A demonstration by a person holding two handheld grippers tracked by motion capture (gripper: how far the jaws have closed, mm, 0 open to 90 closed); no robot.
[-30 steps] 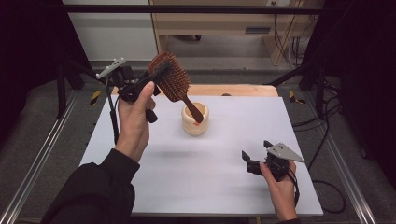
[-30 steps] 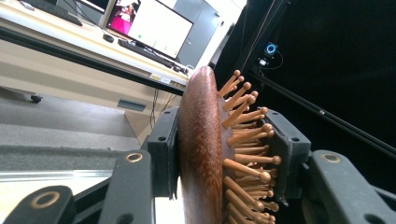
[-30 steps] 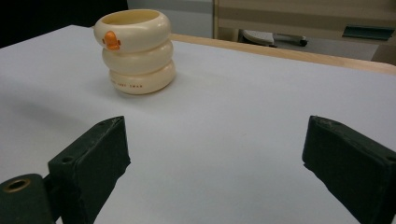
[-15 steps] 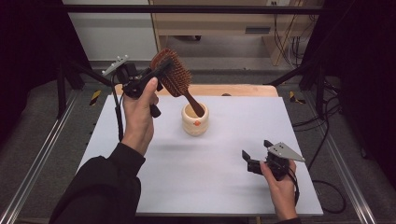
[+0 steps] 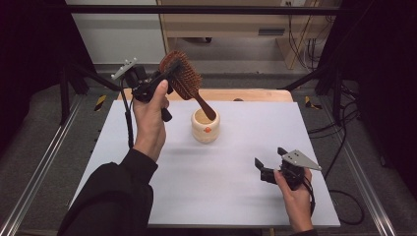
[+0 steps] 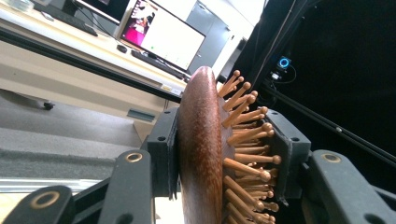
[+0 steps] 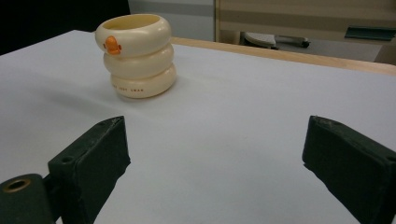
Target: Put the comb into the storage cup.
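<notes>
The left gripper (image 5: 169,78) clamps a wooden hairbrush (image 5: 183,79) by its head, handle tip over a cream cup (image 5: 205,126). At five o'clock of the cup, the right gripper (image 5: 268,164) rests, jaws wide and empty.

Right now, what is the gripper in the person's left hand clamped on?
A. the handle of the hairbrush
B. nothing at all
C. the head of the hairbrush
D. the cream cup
C: in the left gripper view the two black jaws press on the brown back and the bristle side of the hairbrush head, while the high view shows the left gripper holding it tilted, handle end over the cream cup.
</notes>
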